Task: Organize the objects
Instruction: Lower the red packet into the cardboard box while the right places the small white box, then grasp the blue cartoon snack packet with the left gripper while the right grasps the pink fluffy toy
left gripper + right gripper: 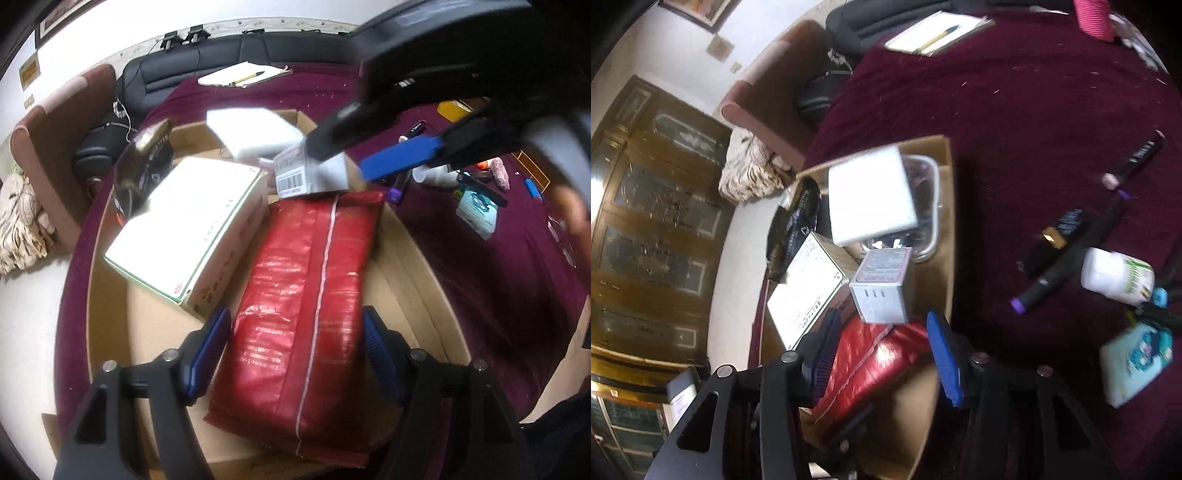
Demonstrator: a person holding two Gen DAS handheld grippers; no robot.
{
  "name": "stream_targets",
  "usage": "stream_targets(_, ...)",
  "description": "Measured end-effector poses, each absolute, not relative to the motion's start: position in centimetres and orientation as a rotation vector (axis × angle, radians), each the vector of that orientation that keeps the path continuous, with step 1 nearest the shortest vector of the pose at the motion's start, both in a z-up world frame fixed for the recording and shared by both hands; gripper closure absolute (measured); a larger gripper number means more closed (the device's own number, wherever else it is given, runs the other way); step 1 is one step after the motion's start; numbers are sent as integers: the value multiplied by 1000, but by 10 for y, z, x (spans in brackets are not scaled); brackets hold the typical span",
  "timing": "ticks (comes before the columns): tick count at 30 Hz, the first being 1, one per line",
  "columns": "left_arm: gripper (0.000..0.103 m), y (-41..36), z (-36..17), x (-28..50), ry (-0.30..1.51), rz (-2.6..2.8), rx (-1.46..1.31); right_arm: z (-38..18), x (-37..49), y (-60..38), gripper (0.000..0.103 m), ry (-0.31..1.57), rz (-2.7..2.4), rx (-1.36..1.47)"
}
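Cardboard box [110, 280], open-topped, brown and matte, sits on a maroon cloth [461, 258] with a short nap. Inside it lie a crinkled glossy red foil pouch [310, 295] with a raised centre seam, a flat white carton [192, 221] with green edging to its left, a dark shiny packet [144, 162] at the far left, a white foam-like slab [255, 129] at the far end, and a clear plastic tub [927, 206] under that slab. Left gripper [297, 332]: ribbed blue pads spread apart either side of the pouch's near end, not pressing it, released. Right gripper [882, 354]: jaws apart above the pouch, nothing clamped; a small grey cube carton [882, 288] with a barcode label stands just beyond its tips, contact unclear through blur. Right of the box, on the cloth, lie dark cylindrical markers [1049, 277], a white plastic bottle [1115, 275] and a soft pale-blue pack [1137, 365].
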State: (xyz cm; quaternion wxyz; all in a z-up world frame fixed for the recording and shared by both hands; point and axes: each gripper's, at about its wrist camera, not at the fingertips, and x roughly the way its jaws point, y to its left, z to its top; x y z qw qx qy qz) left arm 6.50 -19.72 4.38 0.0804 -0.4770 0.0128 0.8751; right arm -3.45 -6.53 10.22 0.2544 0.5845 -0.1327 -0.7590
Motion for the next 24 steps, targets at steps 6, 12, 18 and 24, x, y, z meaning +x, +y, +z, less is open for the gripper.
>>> stream_targets(6,32,-193,34,57,113,2679,-1461,109,-19,-22,46,-404,-2107,1564)
stream_targets(12,32,-190,40,51,51,2743,-1497,113,-13,44,41,-462,-2118,1550)
stream_targets(18,32,-166,69,74,-30,2871,-1456,100,-6,139,33,-530,-2189,1590)
stream_targets(24,31,-118,89,88,-101,2892,-1417,68,3,202,33,-642,-2156,1691)
